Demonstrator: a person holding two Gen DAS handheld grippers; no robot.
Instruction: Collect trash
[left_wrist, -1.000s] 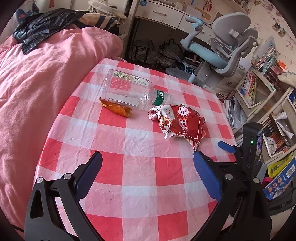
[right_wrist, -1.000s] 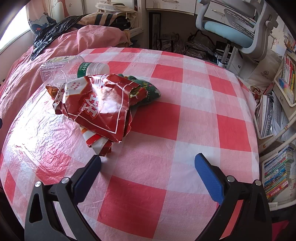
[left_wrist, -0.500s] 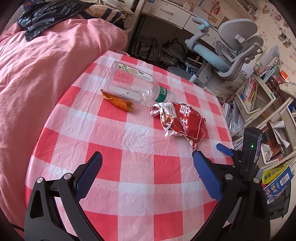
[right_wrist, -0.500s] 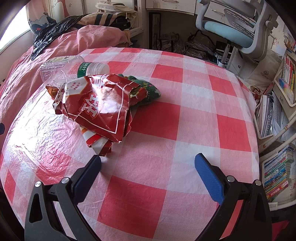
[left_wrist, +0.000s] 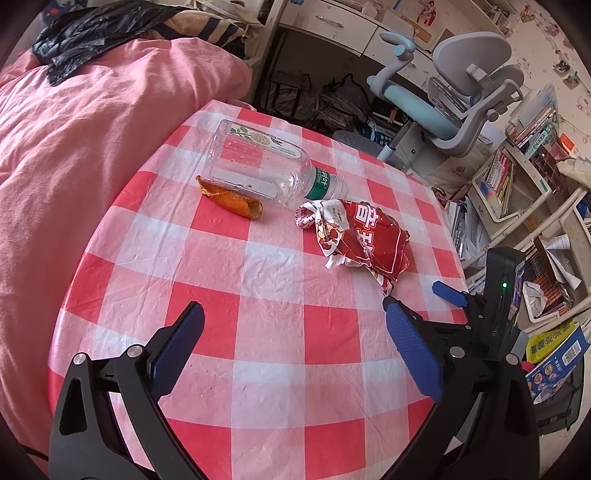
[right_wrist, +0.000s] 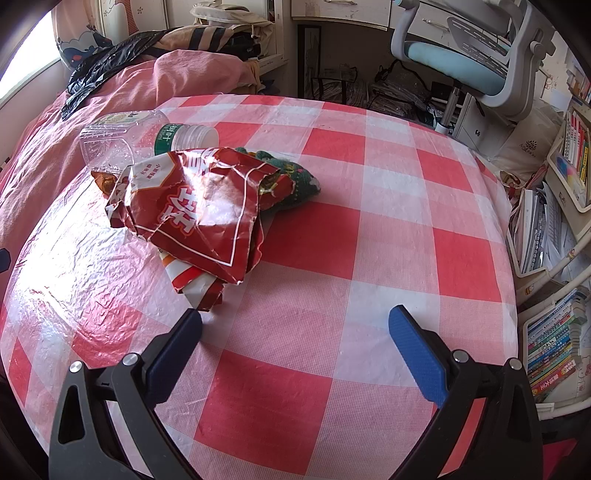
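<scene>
You are holding the left hand-held gripper and the right hand-held gripper spread wide and empty above the checked table. The crumpled red snack wrapper is lying just ahead of your right gripper's left fingertip. Just beyond the wrapper, the clear plastic bottle is lying on its side, with the orange peel touching it.

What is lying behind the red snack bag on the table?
Behind the red snack bag, a dark green wrapper sticks out, and a clear plastic bottle lies farther back. The bag covers most of the green wrapper.
</scene>
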